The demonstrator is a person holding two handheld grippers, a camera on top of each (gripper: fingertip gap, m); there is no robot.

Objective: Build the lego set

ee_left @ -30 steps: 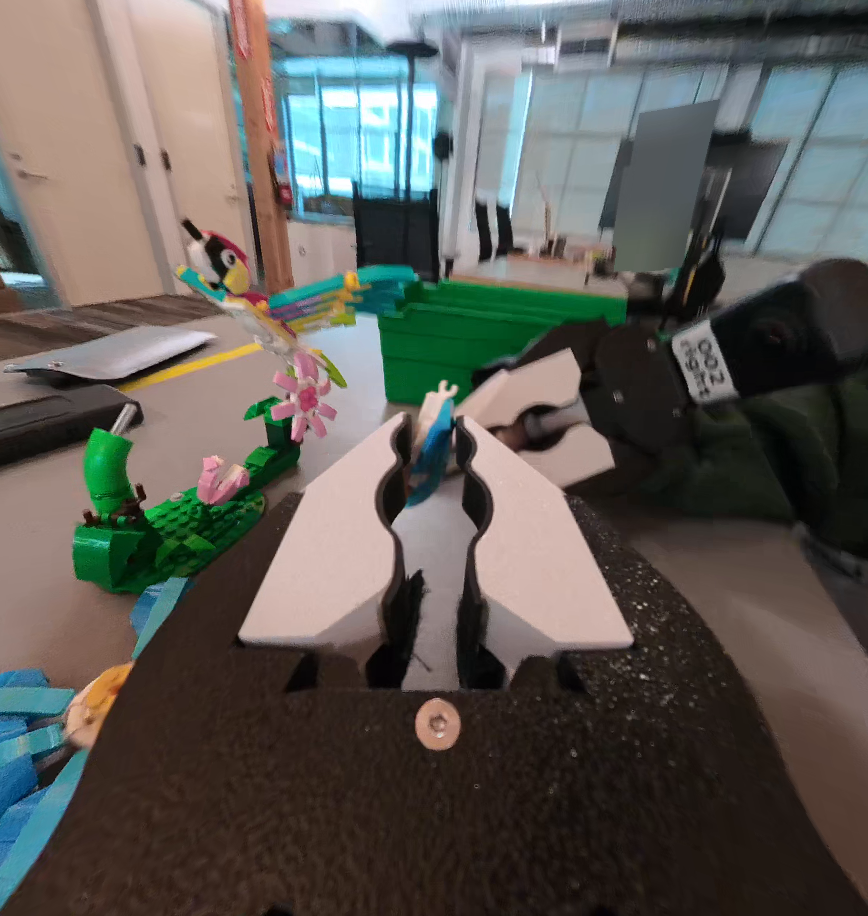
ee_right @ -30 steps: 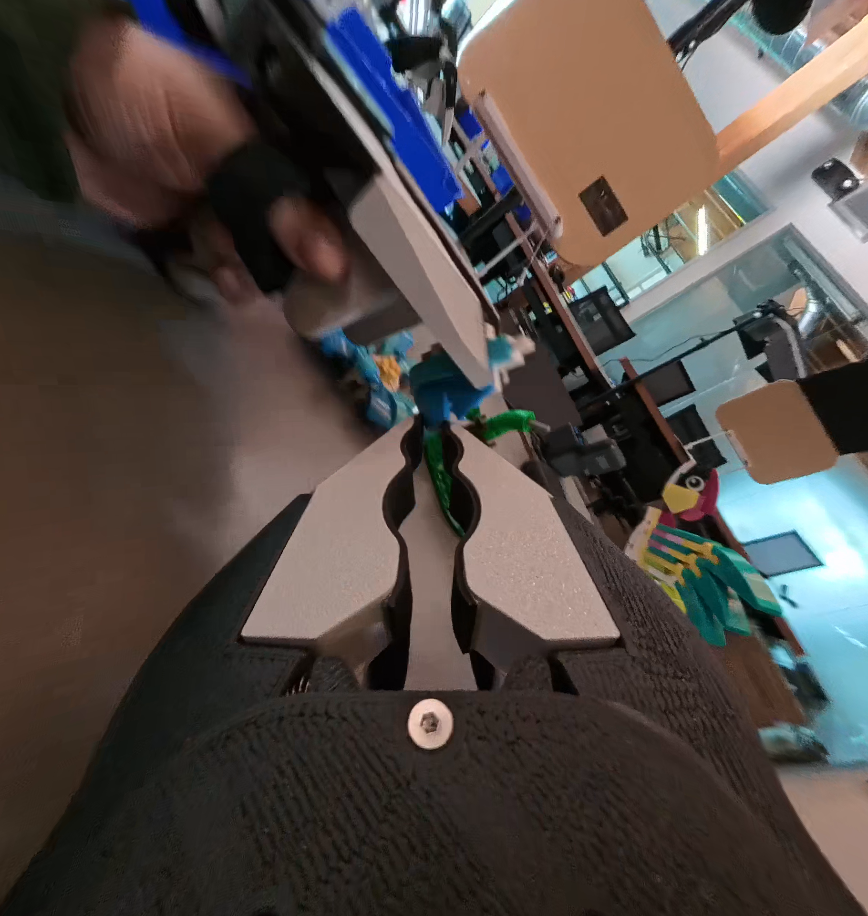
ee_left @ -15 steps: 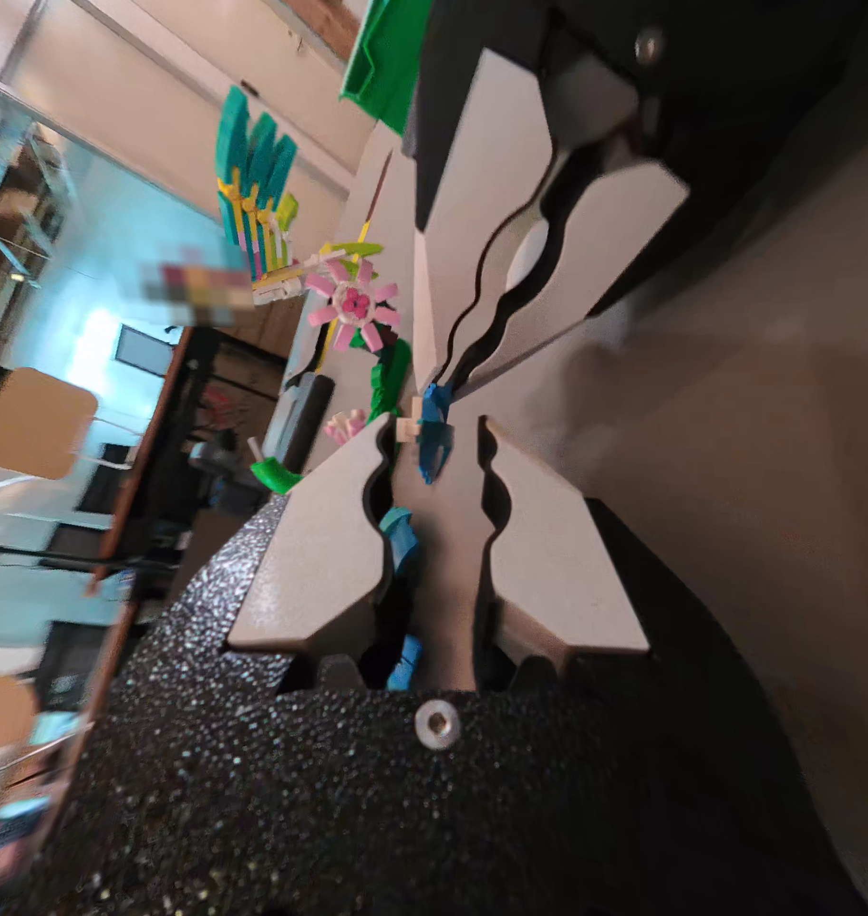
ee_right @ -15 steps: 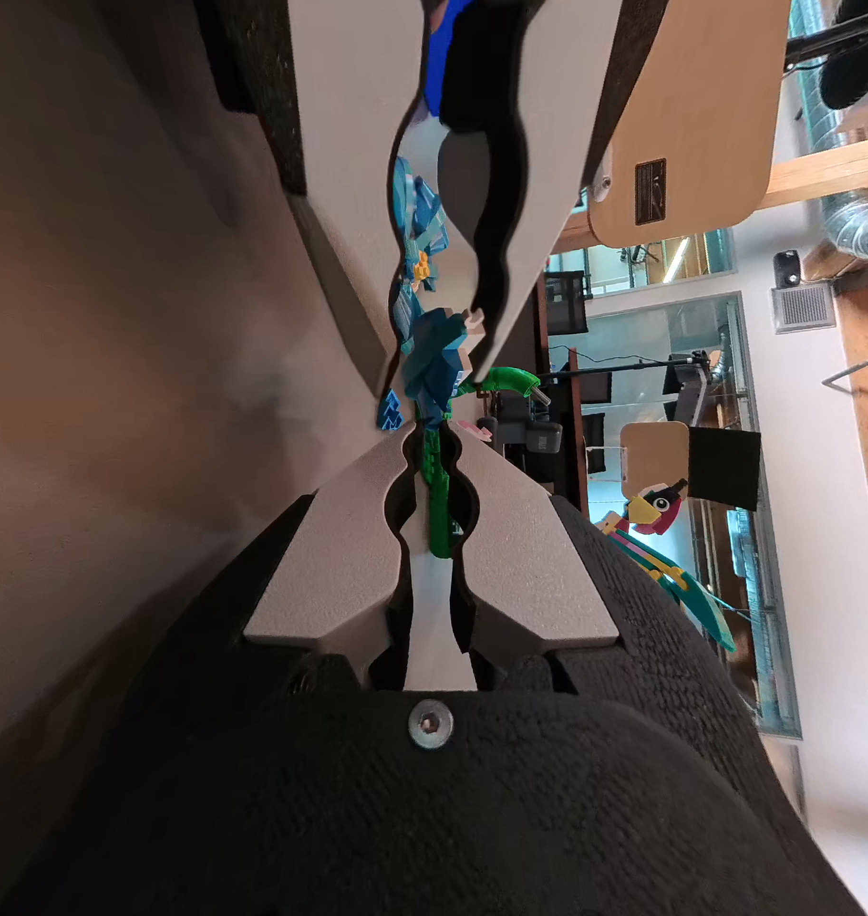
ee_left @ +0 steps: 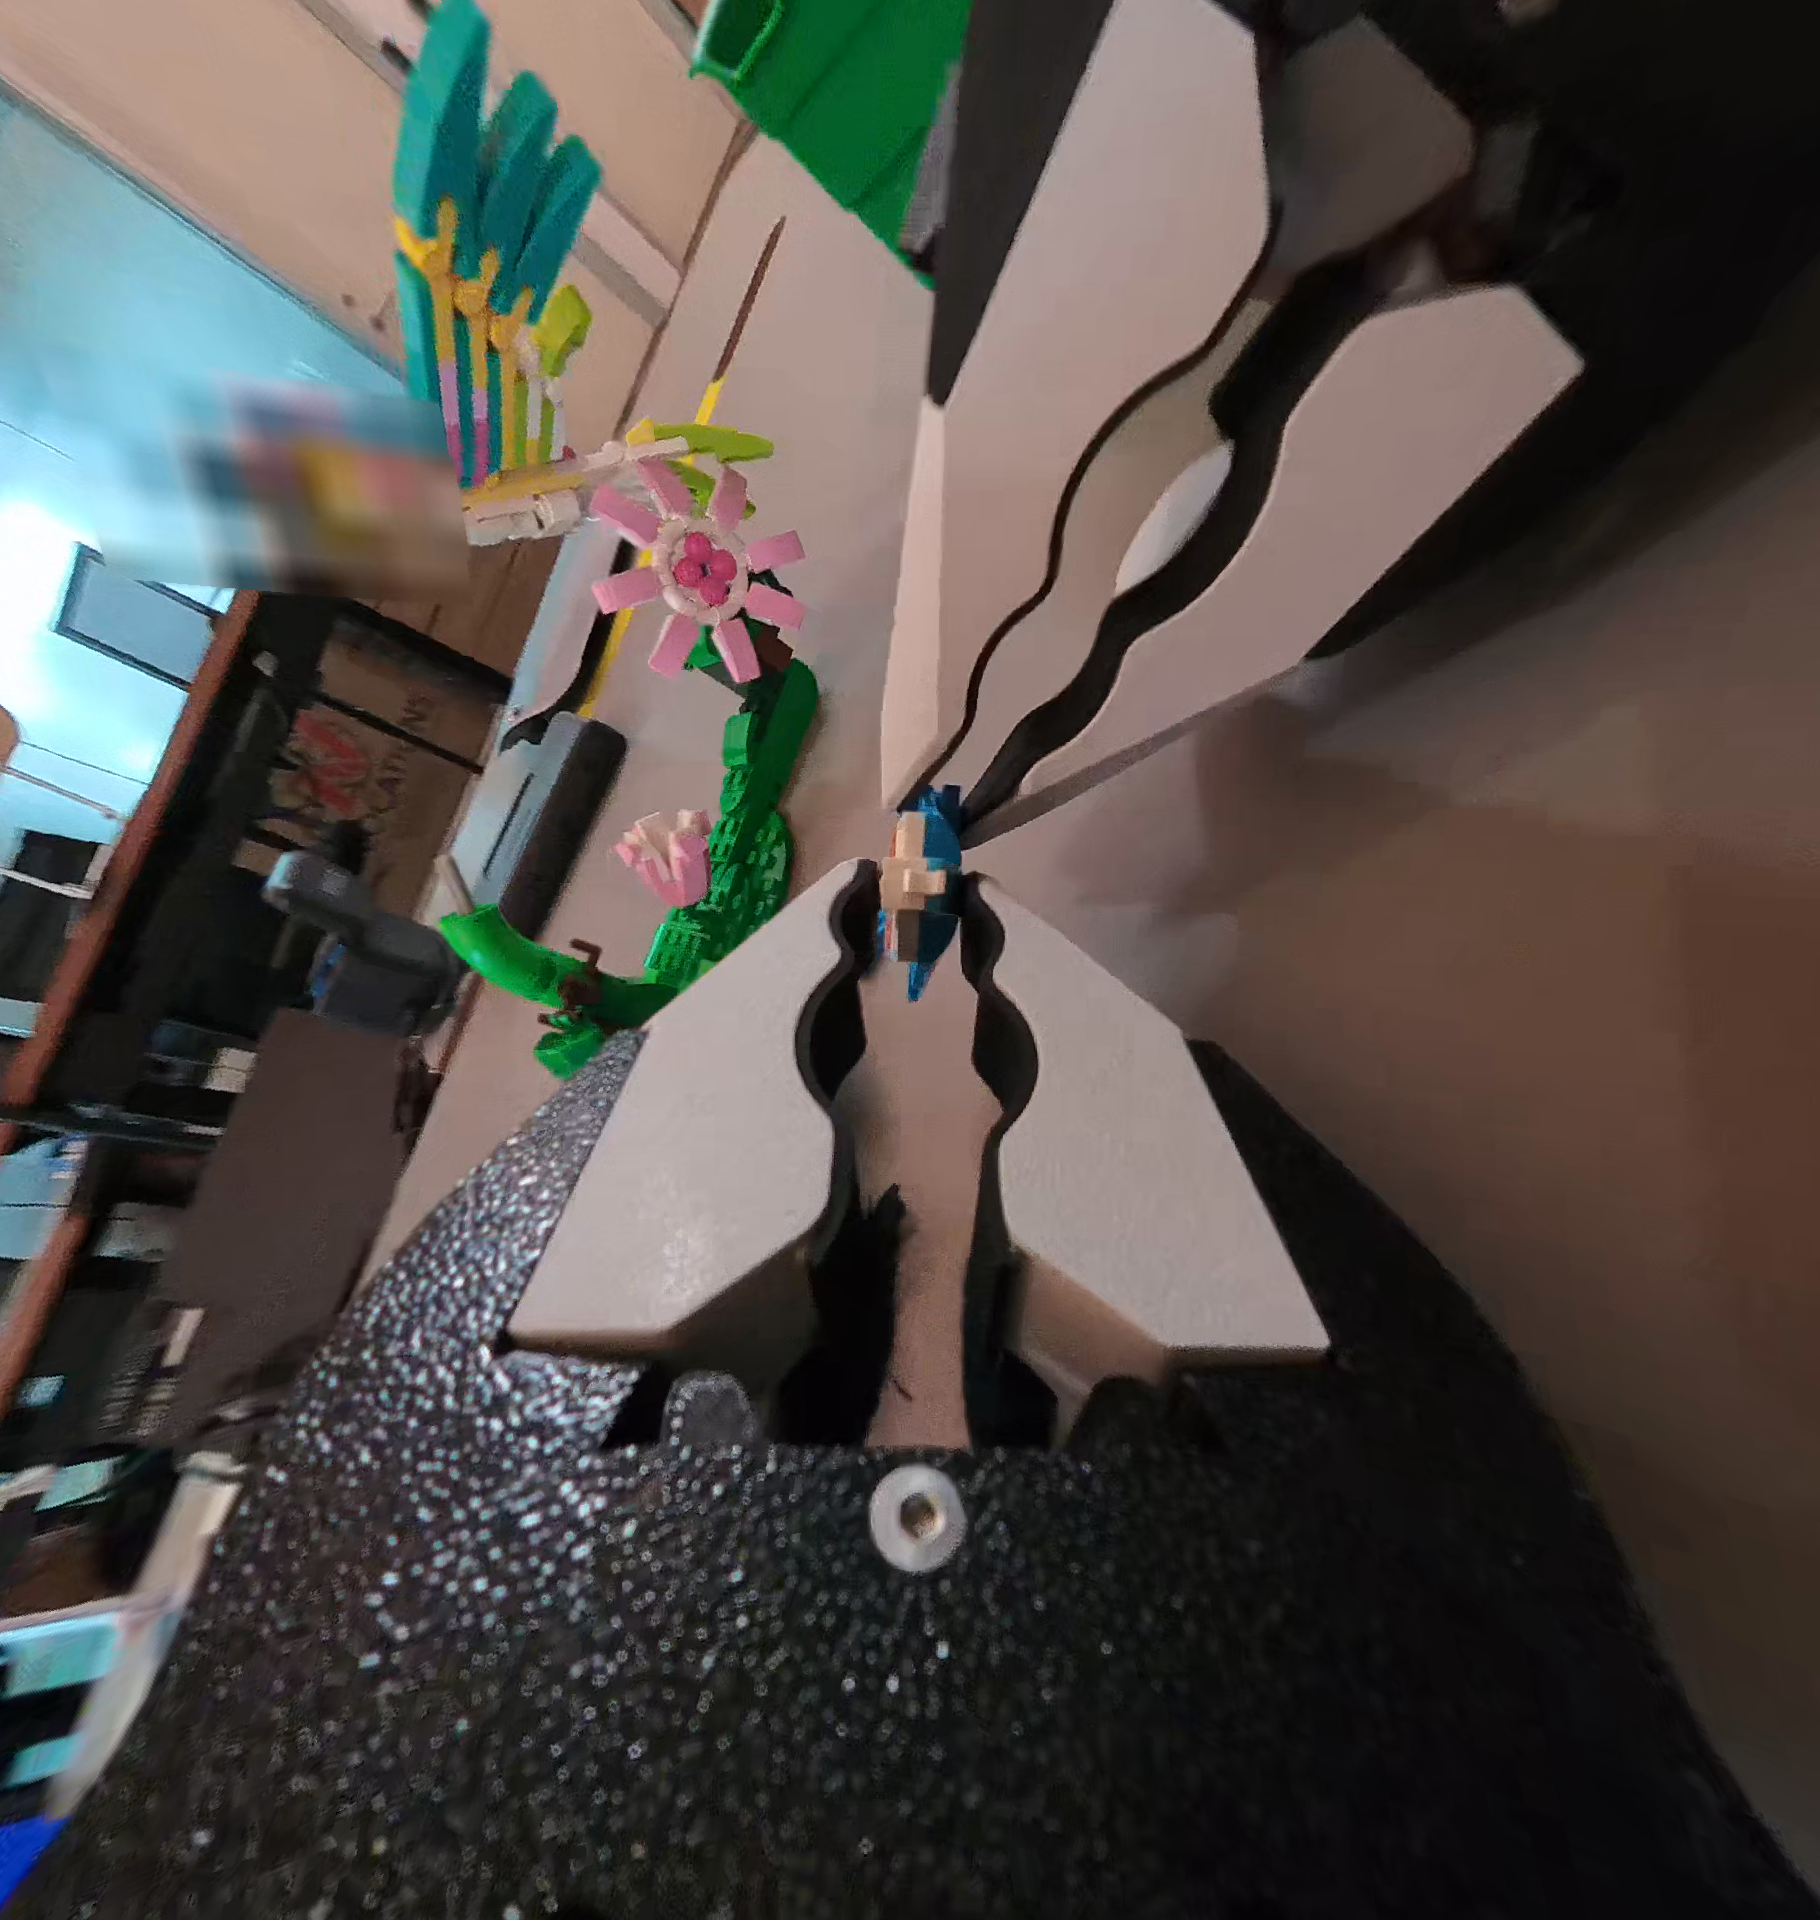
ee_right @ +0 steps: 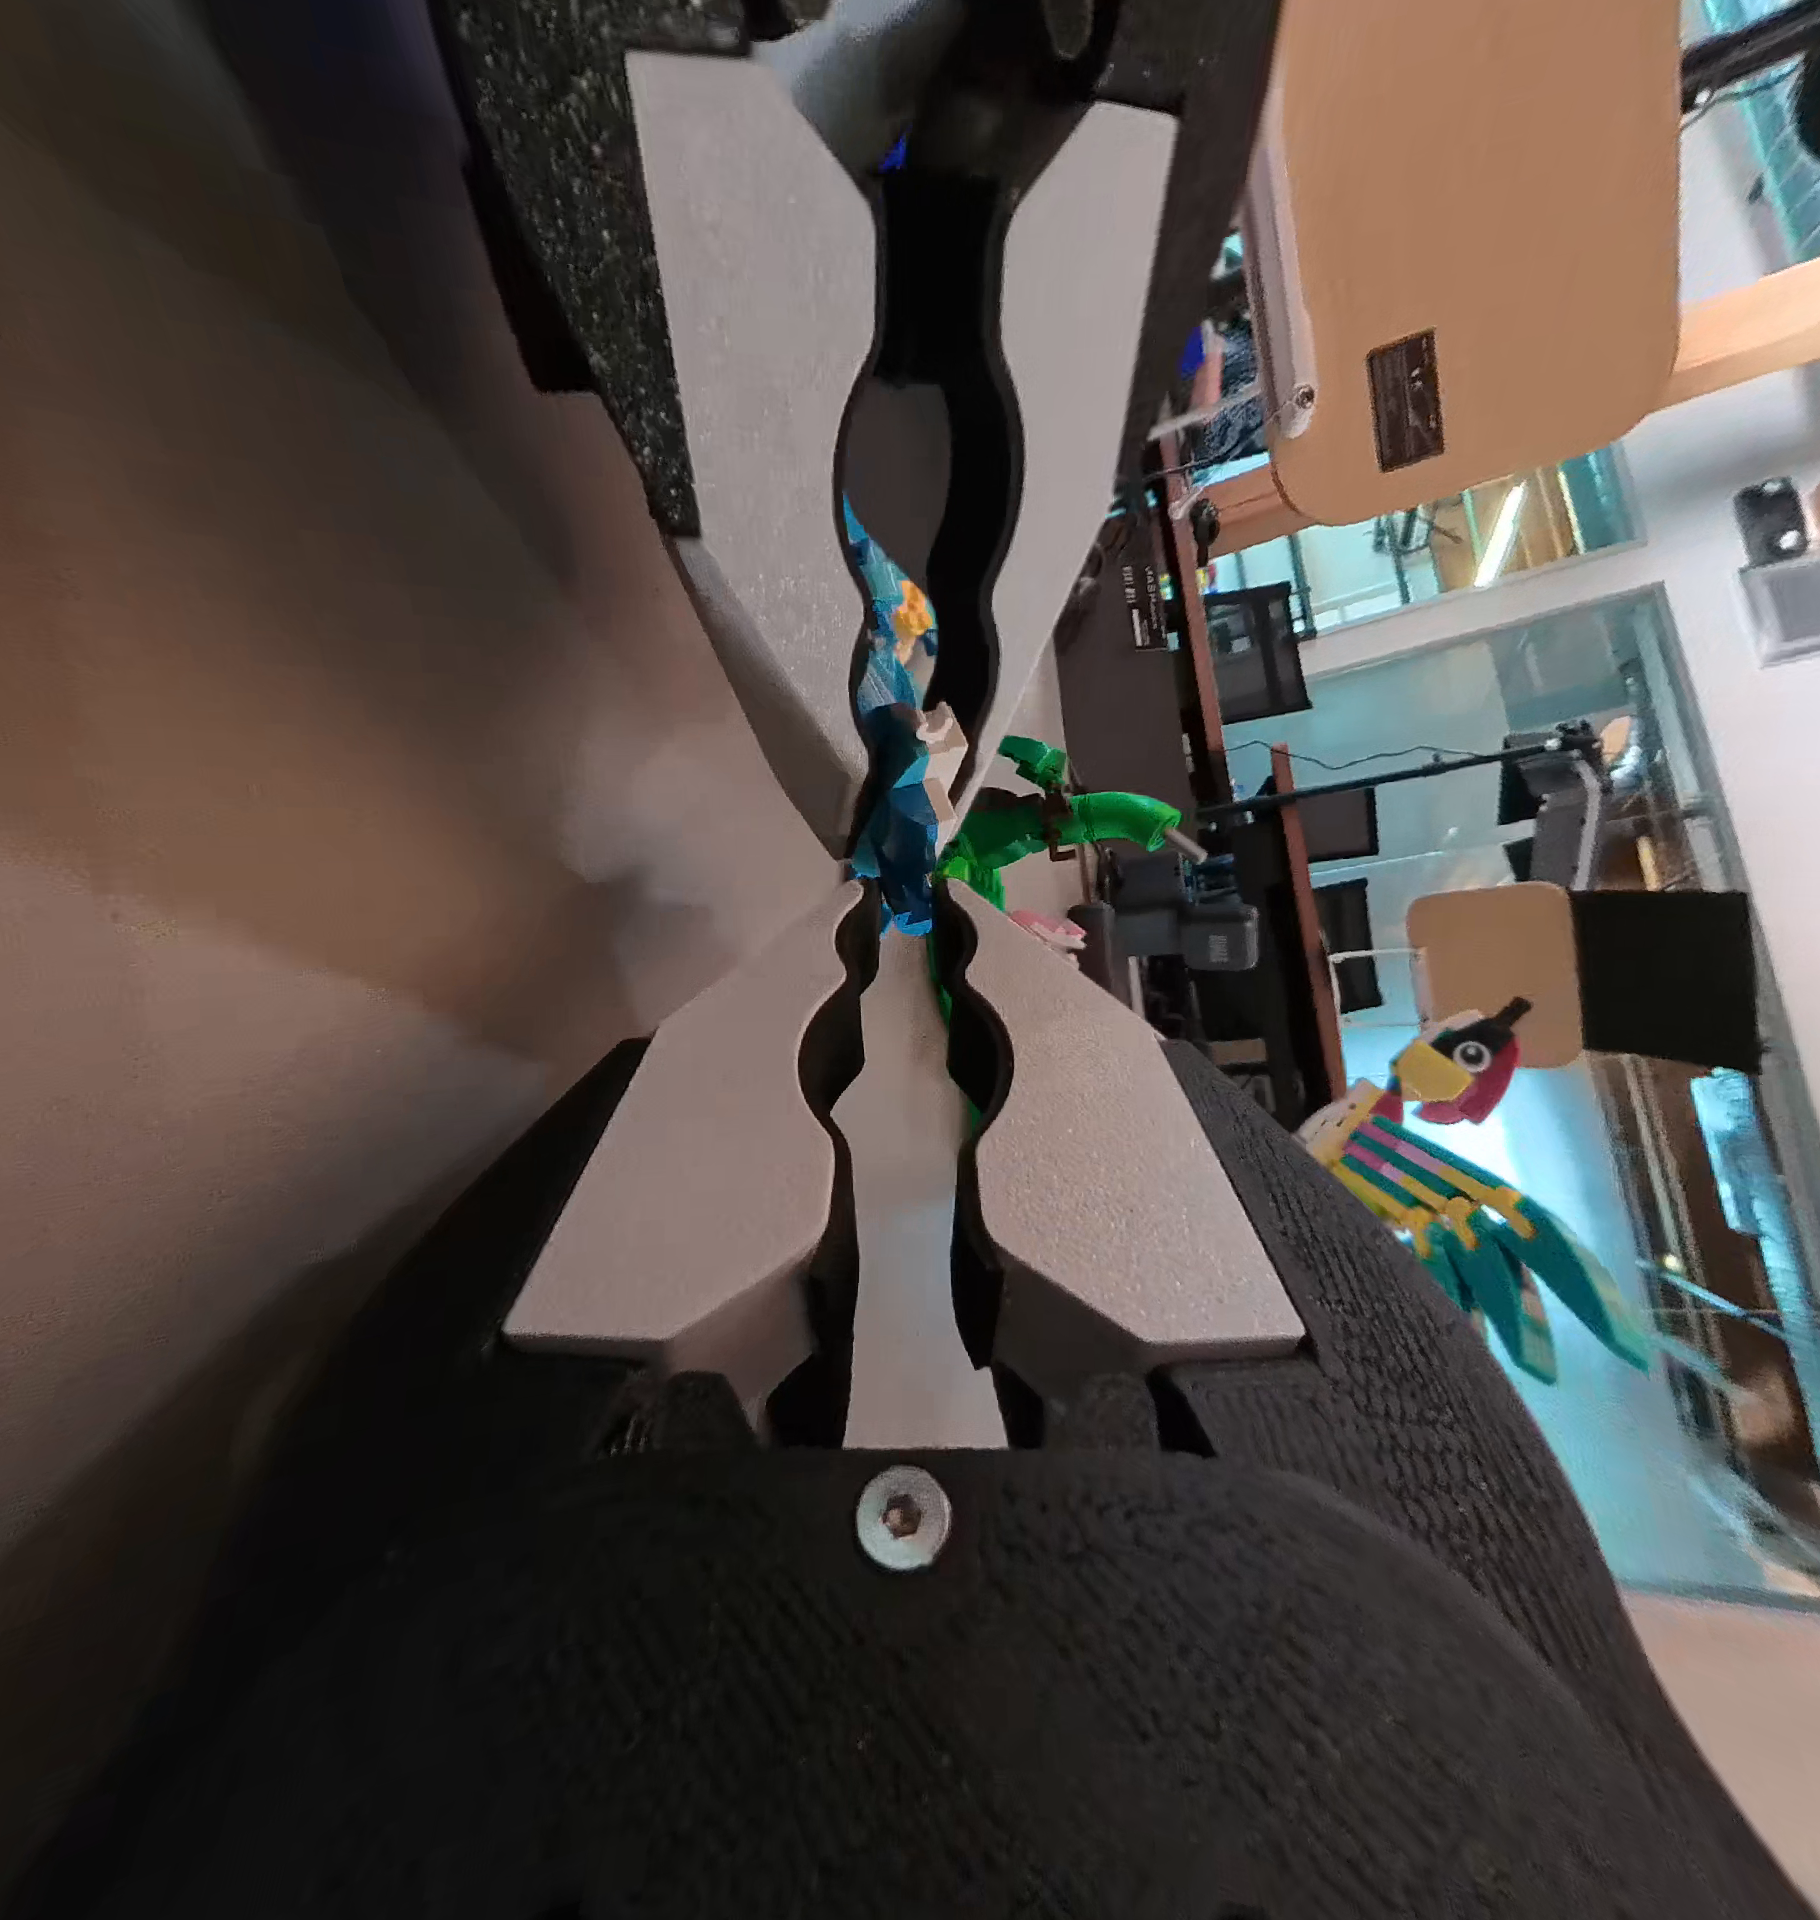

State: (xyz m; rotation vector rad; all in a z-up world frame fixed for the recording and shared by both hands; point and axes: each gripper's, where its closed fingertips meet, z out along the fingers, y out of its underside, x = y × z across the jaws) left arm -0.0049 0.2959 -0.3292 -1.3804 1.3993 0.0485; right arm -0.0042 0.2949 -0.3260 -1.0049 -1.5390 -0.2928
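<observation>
one brick-built bird with teal tail feathers [ee_left: 480, 260] stands far left (head mosaicked), then one pink brick flower [ee_left: 700, 569] on one green brick base [ee_left: 740, 831]. two grippers meet tip to tip: left gripper [ee_left: 921, 894] and right gripper [ee_right: 901, 899] each clamp one small blue-and-white brick figure [ee_left: 916, 904] above the grey table [ee_left: 1508, 1039].

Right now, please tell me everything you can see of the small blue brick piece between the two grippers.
The small blue brick piece is a toy assembly of several plastic bricks, mostly blue, with a small cream part on one side. It is off the table, held between the two grippers, which meet tip to tip: the left gripper closes on one end, and the right gripper closes on the other. Its exact shape is hard to tell, because the fingers cover much of it.
</observation>
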